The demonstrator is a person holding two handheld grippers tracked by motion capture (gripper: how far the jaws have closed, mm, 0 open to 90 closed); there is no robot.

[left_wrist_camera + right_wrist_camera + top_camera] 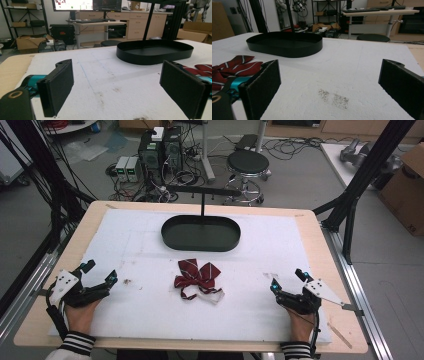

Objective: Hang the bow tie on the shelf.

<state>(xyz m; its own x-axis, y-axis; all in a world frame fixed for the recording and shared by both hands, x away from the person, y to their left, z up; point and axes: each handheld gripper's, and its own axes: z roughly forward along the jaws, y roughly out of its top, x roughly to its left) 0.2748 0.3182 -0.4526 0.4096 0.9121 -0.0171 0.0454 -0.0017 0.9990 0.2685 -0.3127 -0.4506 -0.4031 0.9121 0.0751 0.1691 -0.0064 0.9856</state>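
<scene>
The bow tie (196, 279) lies flat on the white pad (150, 315) near the middle of my counter (35, 320), dark red with thin pale stripes, its white strap curling out at the near right side; nothing touches it; in my left gripper view its striped edge (200, 71) peeks past the right pad, and in my right gripper view it (234, 66) sits just beyond the left pad.

Just behind the bow tie, apart from it, sits the black oval tray (201, 233), with a thin black post (202, 207) rising at its far rim.

My left tongs (99, 272) rest low on the pad at the near left, well apart from the bow tie, tips pointing forward and inward; the jaws stand wide apart with bare white pad between them and nothing in their grip; my left hand (82, 312) lies behind them, palm down, striped cuff (77, 342) at the counter's near edge.

My right tongs (289, 279) mirror that at the near right, tips angled forward and inward toward the middle; jaws spread wide as well, nothing held, a dark smudge (334, 98) on the pad between the pads (262, 87); my right hand (300, 317) sits low behind them, wrist straight, forearm coming in from the near edge.
</scene>
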